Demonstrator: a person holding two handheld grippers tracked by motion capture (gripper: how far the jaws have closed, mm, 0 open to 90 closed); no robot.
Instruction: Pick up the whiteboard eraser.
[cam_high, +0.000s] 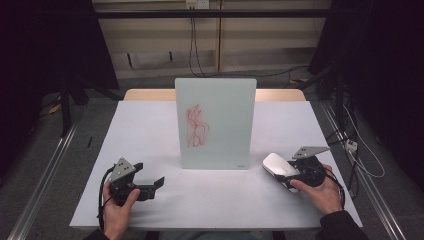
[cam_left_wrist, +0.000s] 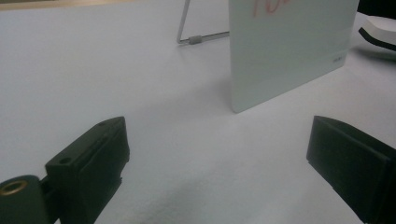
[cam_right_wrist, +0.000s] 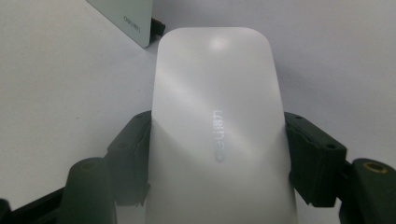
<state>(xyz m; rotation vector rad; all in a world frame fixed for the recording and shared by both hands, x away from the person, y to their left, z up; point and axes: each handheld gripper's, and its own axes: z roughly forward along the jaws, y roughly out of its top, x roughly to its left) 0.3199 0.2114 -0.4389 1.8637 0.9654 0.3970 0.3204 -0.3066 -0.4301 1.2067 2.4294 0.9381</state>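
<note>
White cloth-covered worktop (cam_high: 150, 130) carries an upright white glass board (cam_high: 216, 122) with red scribbles (cam_high: 196, 126), standing mid-worktop on a wire stand (cam_left_wrist: 189, 39). Your right tool (cam_high: 281, 176) is clamped on a smooth white rounded eraser block (cam_right_wrist: 217, 135), jaws pressing its two long sides, near the right front edge. Its long axis points at the board's lower right corner, so the scribbles lie up and left of it. Right hand (cam_high: 325, 192) nearer. Your left tool (cam_high: 159, 182) rests near the left front edge, jaws apart, empty. No containers.
</note>
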